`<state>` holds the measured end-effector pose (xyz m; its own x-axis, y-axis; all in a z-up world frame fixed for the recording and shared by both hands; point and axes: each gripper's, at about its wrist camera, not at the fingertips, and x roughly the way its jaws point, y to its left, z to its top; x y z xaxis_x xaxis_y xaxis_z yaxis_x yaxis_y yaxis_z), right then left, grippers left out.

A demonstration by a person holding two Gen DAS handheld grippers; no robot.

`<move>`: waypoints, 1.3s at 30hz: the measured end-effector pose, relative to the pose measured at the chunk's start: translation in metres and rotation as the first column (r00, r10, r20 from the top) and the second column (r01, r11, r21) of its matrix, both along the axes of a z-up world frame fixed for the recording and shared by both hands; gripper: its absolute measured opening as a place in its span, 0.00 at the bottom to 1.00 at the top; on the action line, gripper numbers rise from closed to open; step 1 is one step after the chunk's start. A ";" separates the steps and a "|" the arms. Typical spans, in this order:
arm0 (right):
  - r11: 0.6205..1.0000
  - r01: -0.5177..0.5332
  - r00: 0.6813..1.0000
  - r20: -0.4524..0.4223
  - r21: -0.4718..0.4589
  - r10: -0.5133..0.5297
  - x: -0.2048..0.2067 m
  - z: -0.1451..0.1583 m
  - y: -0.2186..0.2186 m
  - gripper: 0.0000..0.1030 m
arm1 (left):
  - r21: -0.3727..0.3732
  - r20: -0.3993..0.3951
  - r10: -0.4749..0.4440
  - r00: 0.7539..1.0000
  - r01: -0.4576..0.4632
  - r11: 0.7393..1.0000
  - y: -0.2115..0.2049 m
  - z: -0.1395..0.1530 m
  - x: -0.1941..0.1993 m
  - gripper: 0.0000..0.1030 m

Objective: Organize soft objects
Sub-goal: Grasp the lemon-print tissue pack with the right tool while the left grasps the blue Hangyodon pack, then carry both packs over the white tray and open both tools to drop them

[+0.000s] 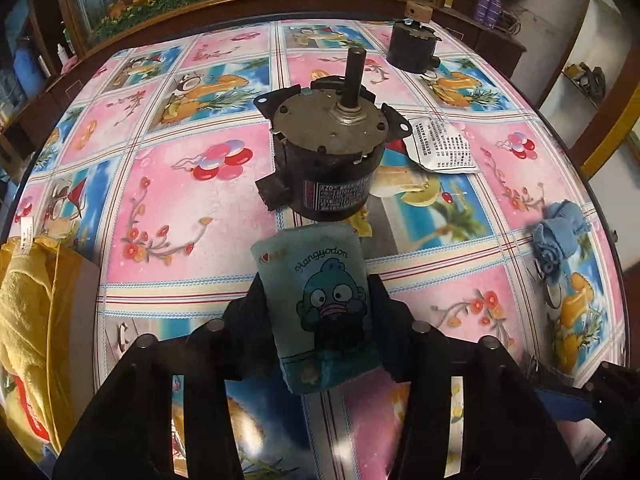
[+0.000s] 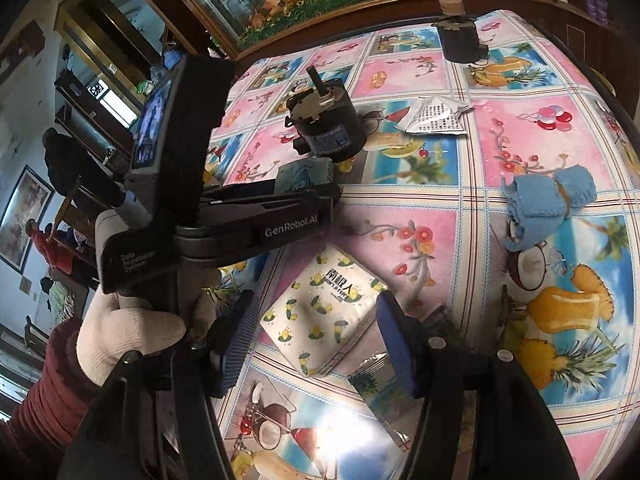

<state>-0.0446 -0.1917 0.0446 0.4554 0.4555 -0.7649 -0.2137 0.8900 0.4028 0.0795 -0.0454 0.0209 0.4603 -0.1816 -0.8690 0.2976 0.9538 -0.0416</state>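
Teal plastic wraps the tissue pack [image 1: 324, 312] clasped between the jaws of the left gripper [image 1: 320, 300], held above the patterned table [image 1: 168, 184] with a dark motor [image 1: 328, 152] just beyond at twelve o'clock. In the right wrist view, the right gripper [image 2: 316, 332] stands spread around a white lemon-print tissue pack [image 2: 324, 316] lying flat on the table, pads apart from it. A blue cloth roll [image 2: 548, 208] rests at two o'clock. Gathering the soft packs seems under way; next, the right jaws likely need to close squarely on the lemon pack's edges without crushing it.
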 end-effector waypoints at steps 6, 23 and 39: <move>0.988 0.041 0.999 -0.017 -0.147 -0.044 0.006 -0.008 0.030 0.59 | -0.119 0.003 0.016 1.000 -0.015 0.993 0.028 0.017 -0.021 0.39; 0.981 0.060 0.995 0.088 -0.185 -0.044 -0.004 0.021 0.066 0.50 | -0.258 0.148 0.200 0.969 -0.157 0.953 0.187 0.105 -0.089 0.39; 0.958 -0.282 0.945 0.157 -0.056 0.288 0.017 0.059 0.230 0.50 | -0.292 -0.048 0.384 0.922 -0.380 0.878 0.299 0.047 0.004 0.45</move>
